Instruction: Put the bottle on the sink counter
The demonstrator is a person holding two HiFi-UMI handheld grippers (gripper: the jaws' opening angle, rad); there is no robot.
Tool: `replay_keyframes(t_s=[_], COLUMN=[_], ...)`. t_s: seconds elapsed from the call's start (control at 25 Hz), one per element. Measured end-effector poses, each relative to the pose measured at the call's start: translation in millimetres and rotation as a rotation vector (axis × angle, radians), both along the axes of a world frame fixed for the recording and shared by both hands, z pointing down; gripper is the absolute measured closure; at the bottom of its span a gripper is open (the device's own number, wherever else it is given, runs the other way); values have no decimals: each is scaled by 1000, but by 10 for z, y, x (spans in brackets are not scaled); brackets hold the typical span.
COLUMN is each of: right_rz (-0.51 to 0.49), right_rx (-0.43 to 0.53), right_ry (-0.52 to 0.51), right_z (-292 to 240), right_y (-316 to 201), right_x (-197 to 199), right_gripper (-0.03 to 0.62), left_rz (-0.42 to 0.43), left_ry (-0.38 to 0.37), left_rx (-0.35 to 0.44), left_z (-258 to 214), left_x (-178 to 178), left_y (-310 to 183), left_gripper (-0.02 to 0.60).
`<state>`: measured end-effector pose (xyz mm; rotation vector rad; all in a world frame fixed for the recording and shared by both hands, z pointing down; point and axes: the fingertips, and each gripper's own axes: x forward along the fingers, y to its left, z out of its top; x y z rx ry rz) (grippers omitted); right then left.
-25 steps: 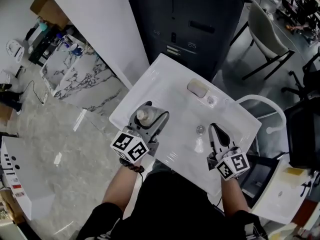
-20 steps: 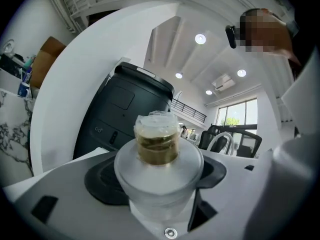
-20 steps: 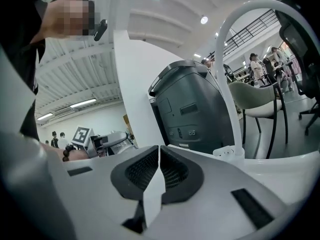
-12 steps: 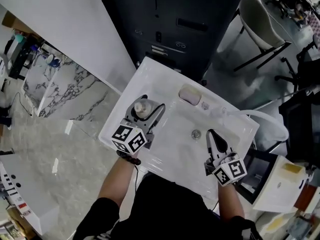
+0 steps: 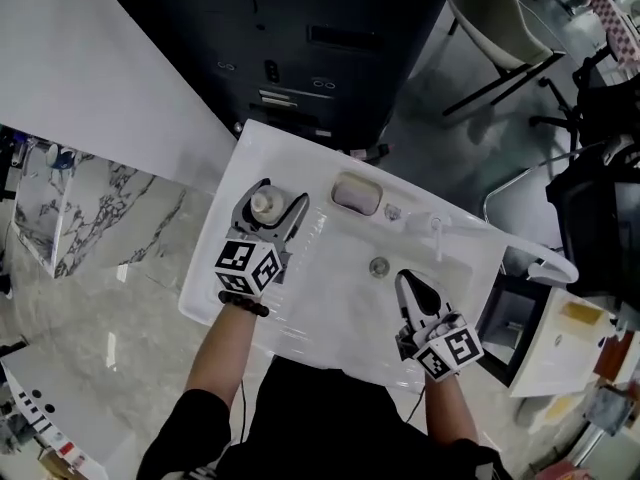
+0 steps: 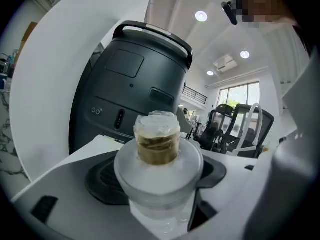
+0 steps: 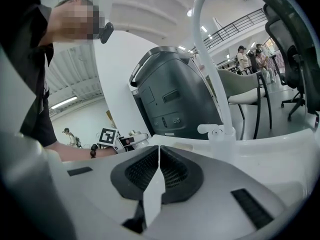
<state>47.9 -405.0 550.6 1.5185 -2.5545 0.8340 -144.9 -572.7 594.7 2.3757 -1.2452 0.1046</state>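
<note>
The left gripper (image 5: 270, 211) is clamped on the bottle (image 6: 158, 149): both dark pads press against the shoulder of the clear plastic body, one on each side, and the bottle stands upright between them. The bottle is capped with a pale, translucent closure, and an amber-brown band shows through at the neck. The body below the shoulder is transparent, and how full it is cannot be determined. In the head view the bottle is located over the flat left portion of the white sink counter (image 5: 215, 278), just left of the basin (image 5: 340, 288). Whether its base touches the counter cannot be determined. The basin is a white rectangular recess with a round metal drain (image 5: 378, 265) near its centre. At the back rim of the counter sits a shallow oval soap dish (image 5: 357, 194), which contains a pale bar-shaped item. To the right of the dish stands the white faucet (image 5: 436, 230); its spout arches high in the right gripper view. The right gripper (image 5: 405, 281) is positioned over the front right area of the basin with its jaws pressed fully together, pad against pad, and nothing between them. A dark grey cabinet-like unit (image 5: 330, 28) stands directly behind the sink.
</note>
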Motion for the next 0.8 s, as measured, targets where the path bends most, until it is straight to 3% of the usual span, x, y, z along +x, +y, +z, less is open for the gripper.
replay_keyframes(t_s=[0.2,0.44,0.8], right_rz=[57,84,113], right_rx=[-34,-47,-89], right_ry=[13,10,-28], right_z=[117,201,301], right_y=[-16,-13,26], right_x=[-8,-86,-144], right_gripper=[562,562,562], left_rz=[18,22,37], left_ry=[-25,-125,-212], left_rx=[-21,-13,0], left_z=[223,408,566], left_x=[40,106,254], left_y=[-193,-415,-571], left_gripper=[230,230,230])
